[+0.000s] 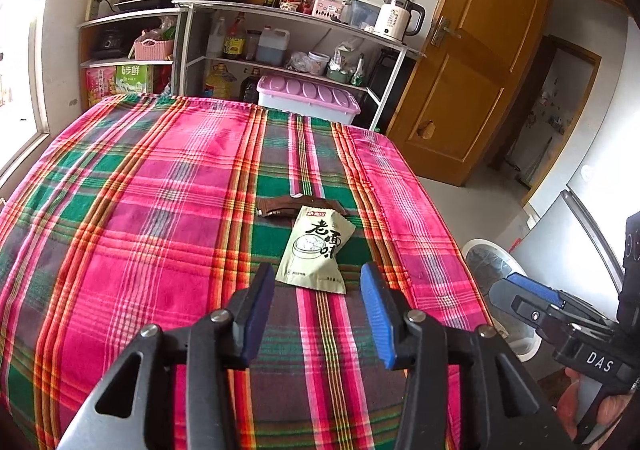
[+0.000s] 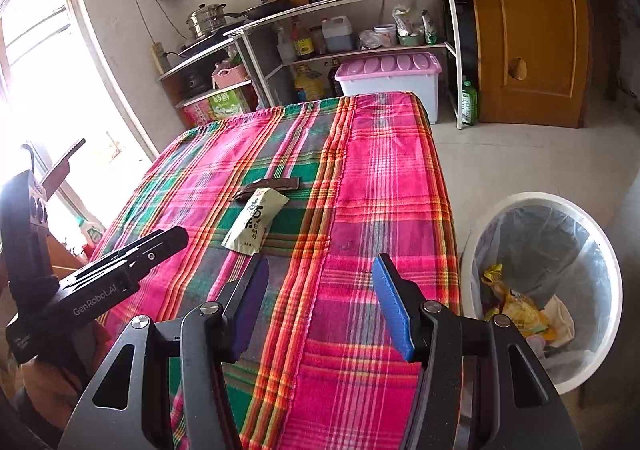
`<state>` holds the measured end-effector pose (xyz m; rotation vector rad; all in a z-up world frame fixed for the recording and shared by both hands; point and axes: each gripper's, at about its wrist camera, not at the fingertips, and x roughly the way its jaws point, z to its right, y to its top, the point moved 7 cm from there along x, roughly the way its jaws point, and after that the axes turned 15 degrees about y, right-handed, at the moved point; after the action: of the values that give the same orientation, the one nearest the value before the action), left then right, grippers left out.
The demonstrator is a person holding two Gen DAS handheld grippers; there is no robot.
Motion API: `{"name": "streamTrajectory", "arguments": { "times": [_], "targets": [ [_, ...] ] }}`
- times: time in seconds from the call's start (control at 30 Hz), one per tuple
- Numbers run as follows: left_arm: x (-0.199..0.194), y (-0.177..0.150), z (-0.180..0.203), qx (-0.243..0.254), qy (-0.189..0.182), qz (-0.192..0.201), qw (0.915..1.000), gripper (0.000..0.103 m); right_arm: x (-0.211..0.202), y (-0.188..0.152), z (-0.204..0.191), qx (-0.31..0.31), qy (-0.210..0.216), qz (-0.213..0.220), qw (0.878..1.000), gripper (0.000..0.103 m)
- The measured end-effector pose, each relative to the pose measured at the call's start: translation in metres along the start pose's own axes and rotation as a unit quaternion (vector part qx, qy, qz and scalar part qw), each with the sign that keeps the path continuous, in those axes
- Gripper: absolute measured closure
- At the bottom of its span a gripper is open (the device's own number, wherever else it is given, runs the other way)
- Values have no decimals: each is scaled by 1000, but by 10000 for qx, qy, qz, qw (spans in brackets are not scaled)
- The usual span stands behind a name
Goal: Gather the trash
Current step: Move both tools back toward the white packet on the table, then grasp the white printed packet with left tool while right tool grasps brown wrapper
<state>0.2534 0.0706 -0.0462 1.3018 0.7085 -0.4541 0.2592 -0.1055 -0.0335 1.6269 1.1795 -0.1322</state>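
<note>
A: Trash lies on the plaid tabletop (image 1: 160,210): a pale green snack packet (image 1: 318,250) and, touching its far end, a flat brown wrapper (image 1: 300,206).

B: And where does the rest of it sit?

A: In the white bin (image 2: 600,250) on the floor, just beside the tabletop's right edge. It is lined with a clear bag and holds yellow wrappers (image 2: 516,306) and crumpled paper.

B: How does the left tool (image 1: 318,300) stand?

A: Its jaws are spread, with nothing between them. It hangs above the cloth, tilted downward, and the near edge of the green packet lies just past its blue pads (image 1: 380,318).

B: And the right tool (image 2: 320,298)?

A: Also spread and empty. It is over the right half of the tabletop, near the bin. From its view the green packet (image 2: 256,224) lies ahead and to the left, with the brown wrapper (image 2: 272,186) behind it.

B: Do the two tools touch?

A: No, they are apart, side by side above the near end of the tabletop.
</note>
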Motion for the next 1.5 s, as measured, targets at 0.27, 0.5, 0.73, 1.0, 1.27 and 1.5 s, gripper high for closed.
{"name": "streamTrajectory", "arguments": {
  "times": [0.27, 0.5, 0.73, 1.0, 1.27, 1.5],
  "targets": [
    [52, 8, 17, 169, 41, -256, 9995, 56, 14, 8, 18, 45, -47, -62, 10000, 48],
    [79, 6, 24, 208, 206, -518, 9982, 56, 24, 9, 31, 118, -78, -108, 9998, 48],
    [76, 4, 25, 327, 358, -472, 9977, 75, 29, 9, 31, 132, -68, -147, 9998, 48],
    [52, 3, 8, 129, 124, -220, 9996, 83, 42, 12, 17, 2, -16, -279, 9996, 48],
    [29, 3, -28, -287, 20, -65, 9996, 84, 76, 25, -8, -239, 154, -490, 9984, 48],
    [18, 6, -61, -632, -15, 52, 9980, 84, 123, 42, -27, -716, 201, -771, 9942, 48]
  ]
}}
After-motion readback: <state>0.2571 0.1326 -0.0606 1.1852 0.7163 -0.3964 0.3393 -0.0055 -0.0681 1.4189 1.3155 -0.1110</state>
